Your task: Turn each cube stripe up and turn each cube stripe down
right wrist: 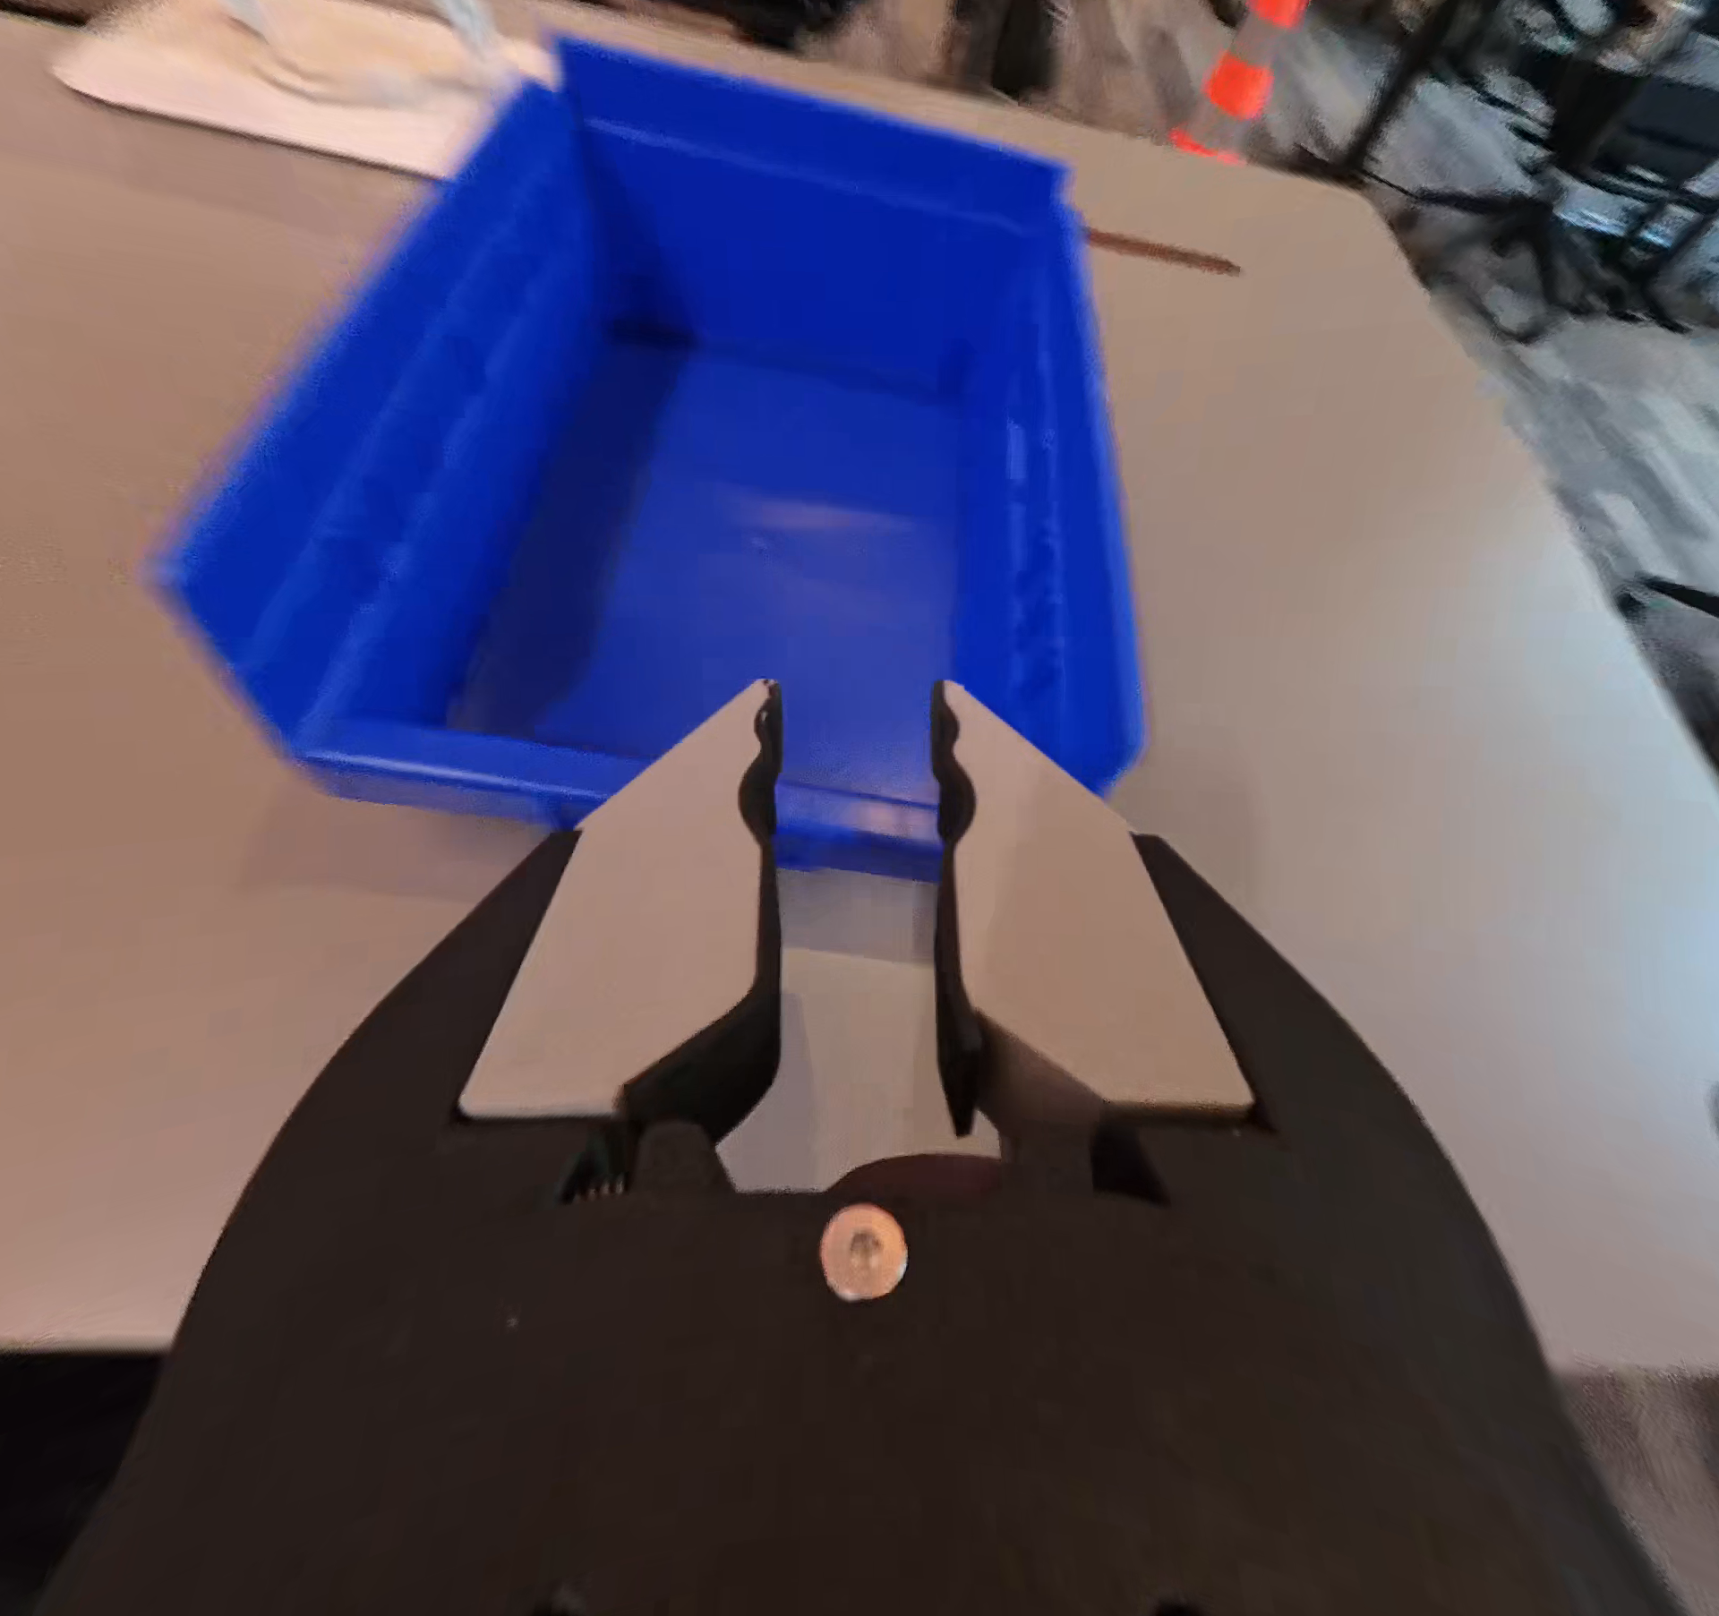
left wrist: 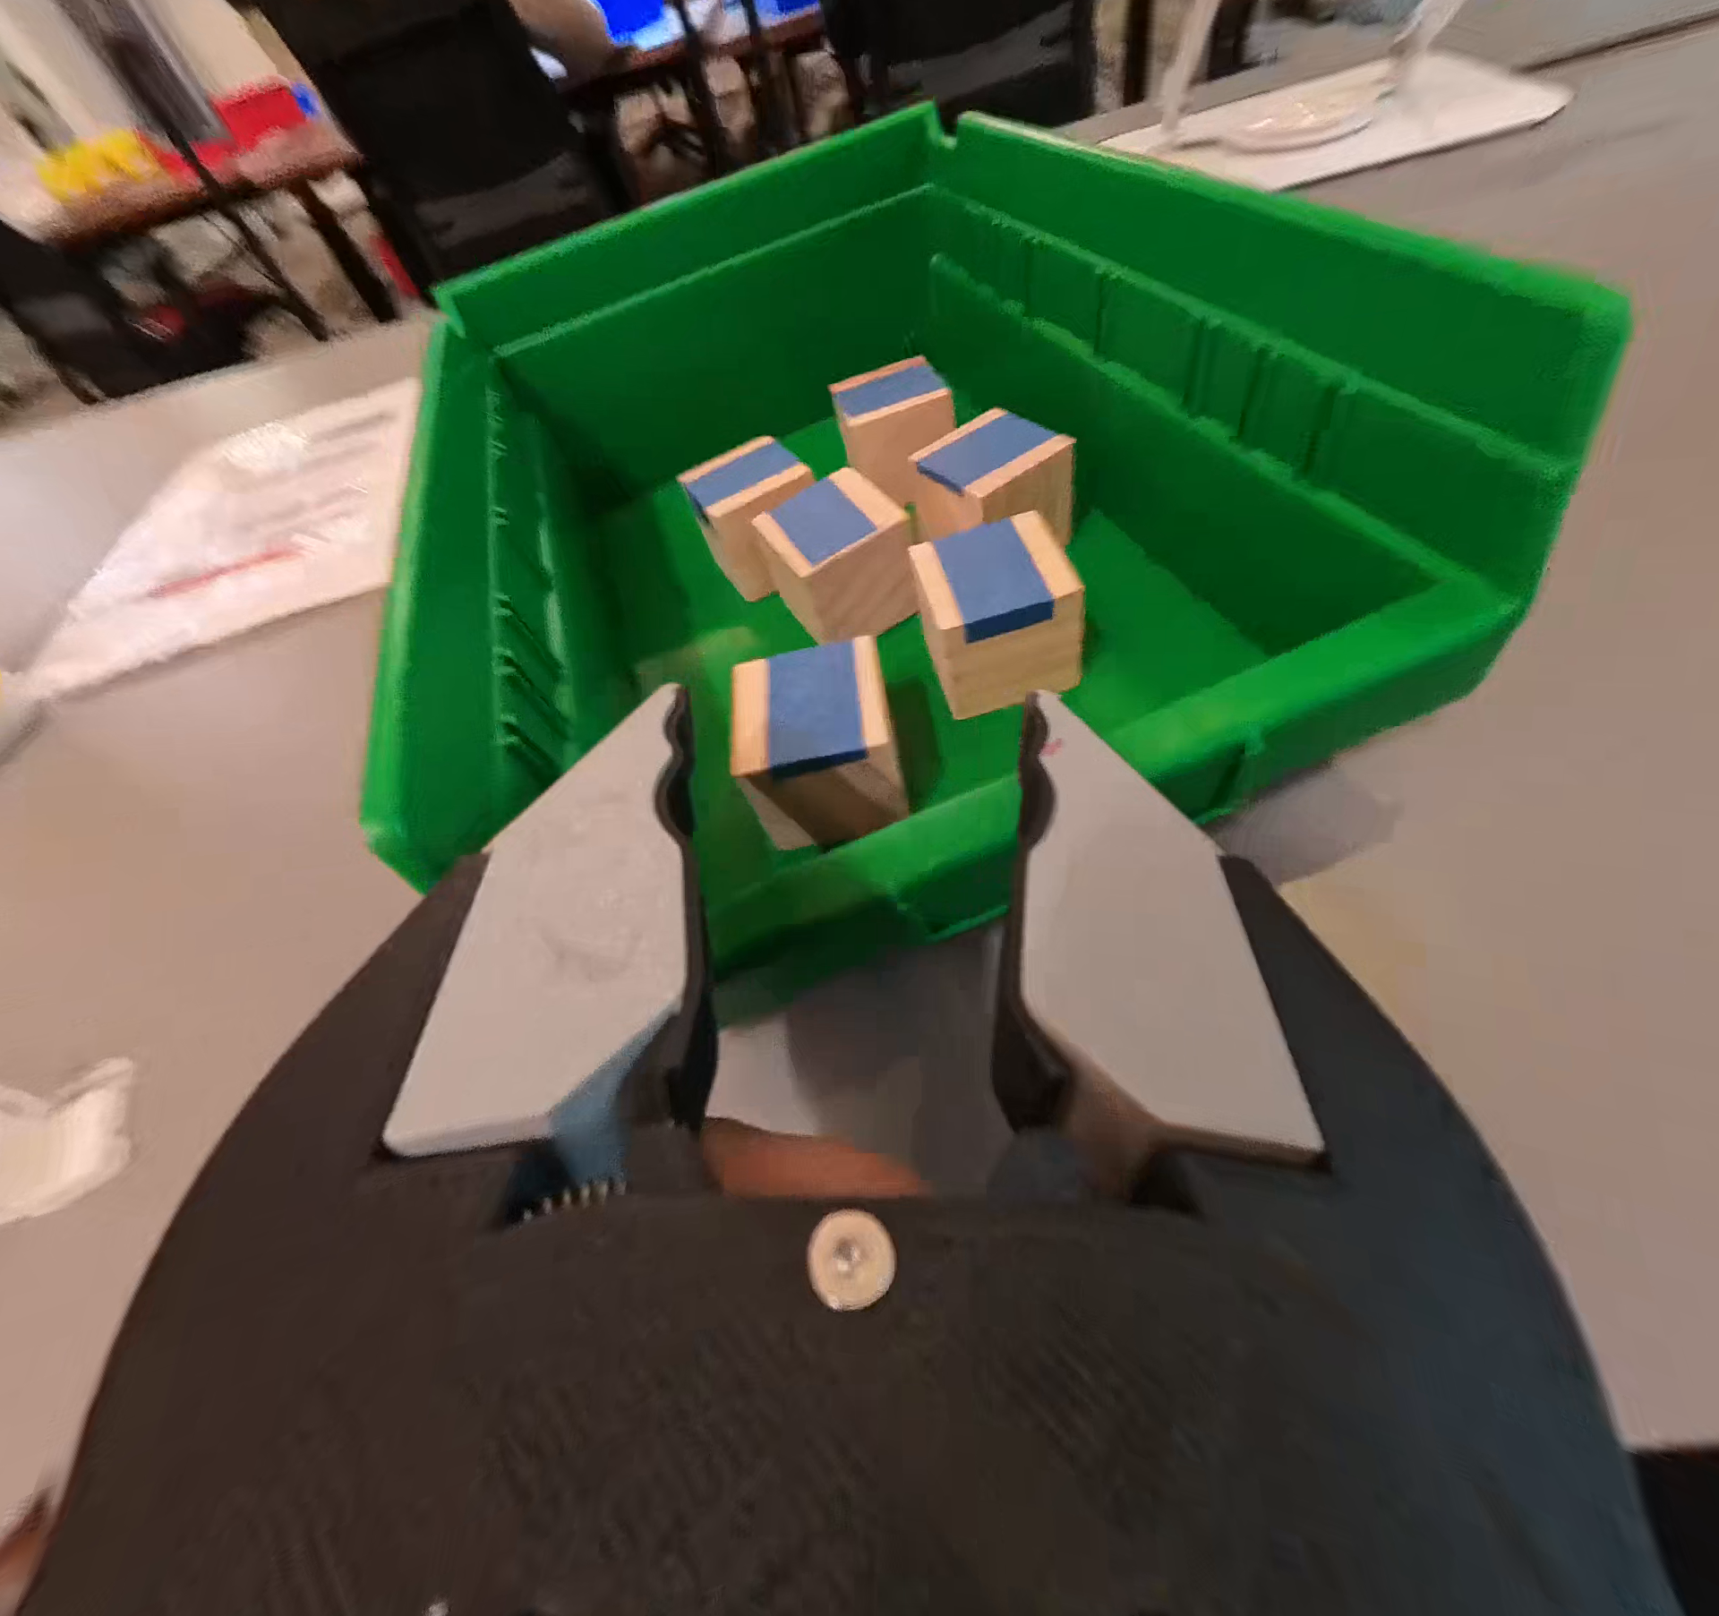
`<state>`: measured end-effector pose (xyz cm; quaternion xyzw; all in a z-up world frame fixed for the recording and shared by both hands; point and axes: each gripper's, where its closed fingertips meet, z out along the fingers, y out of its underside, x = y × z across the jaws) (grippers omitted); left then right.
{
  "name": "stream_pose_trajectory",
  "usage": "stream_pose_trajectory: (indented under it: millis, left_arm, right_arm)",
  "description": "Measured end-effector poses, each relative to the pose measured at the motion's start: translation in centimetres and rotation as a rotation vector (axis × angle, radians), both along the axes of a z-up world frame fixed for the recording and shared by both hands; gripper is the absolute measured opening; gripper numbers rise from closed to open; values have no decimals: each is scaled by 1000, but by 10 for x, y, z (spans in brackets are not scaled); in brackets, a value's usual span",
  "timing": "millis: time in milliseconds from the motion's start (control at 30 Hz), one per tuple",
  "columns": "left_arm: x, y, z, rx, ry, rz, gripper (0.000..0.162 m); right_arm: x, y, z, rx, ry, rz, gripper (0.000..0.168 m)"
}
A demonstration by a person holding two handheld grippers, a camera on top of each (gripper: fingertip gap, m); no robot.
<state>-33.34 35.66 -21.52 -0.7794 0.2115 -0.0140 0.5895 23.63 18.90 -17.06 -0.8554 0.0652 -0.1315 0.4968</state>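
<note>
**Six striped cubes in the green bin, both grippers empty**

The grey tabletop (left wrist: 233, 874) carries everything. In the left wrist view the green bin (left wrist: 1209, 381) stands on it, turned a little so that one corner points toward the camera. In the right wrist view the blue bin (right wrist: 391, 474) stands on the same kind of surface, and only its bare blue floor shows inside.

Behind the green bin, on the tabletop, a white stand base (left wrist: 1349, 116) is seen, and to the left of the green bin lies a clear plastic bag (left wrist: 242, 530). Far behind the blue bin, on the floor, an orange cone (right wrist: 1251, 60) stands.

The left gripper (left wrist: 851, 706) hangs above the near wall of the green bin. Its fingers are spread and hold nothing. The right gripper (right wrist: 854, 697) hangs above the near wall of the blue bin; its fingers are also spread, with a narrower gap, and hold nothing.

Inside the green bin six wooden cubes (left wrist: 837, 539) sit close together on the floor, each with the blue stripe on its top face. The nearest cube (left wrist: 814, 739) is a little apart from the group, close to the near wall of the green bin and between the tips of the left fingers in this view, but not touched by them.
</note>
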Motion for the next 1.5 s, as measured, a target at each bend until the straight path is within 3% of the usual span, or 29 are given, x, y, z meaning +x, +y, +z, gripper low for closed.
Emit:
stream_pose_trajectory:
  millis: [167, 367, 467, 500, 567, 600, 733, 900, 1300, 1500]
  left_arm:
    - [73, -37, 17, -93, -265, -265, 80]
    - [145, -50, 38, 42, -254, -350, 83]
    - [157, -34, 28, 60, -164, -280, 76]
    - [155, -27, 24, 76, -107, -238, 66]
    - [142, -16, 22, 136, -26, -141, 21]
    - [135, -13, 24, 172, 0, -121, 10]
    - [117, -11, 24, 176, 21, -117, 9]
    - [99, -9, 24, 142, 10, -146, 7]
    - [84, -8, 24, 136, 6, -104, 6]
    - [84, -14, 35, 161, -27, -147, 6]
  right_arm:
    - [-110, 17, 23, 98, 139, 350, 41]
    - [-153, 52, 0, 140, 1, 363, 45]
    - [-144, 66, -23, 83, -31, 298, 45]
    - [-138, 69, -32, 48, -47, 269, 44]
    - [-119, 70, -44, -8, -100, 206, 27]
    - [-115, 69, -47, -18, -115, 214, 29]
    - [-82, 59, -50, -71, -129, 149, 3]
    - [-45, 47, -49, -69, -27, 79, 2]
    - [37, 10, -48, -99, -56, -175, 14]
    - [13, 16, -32, -60, -69, -57, 10]
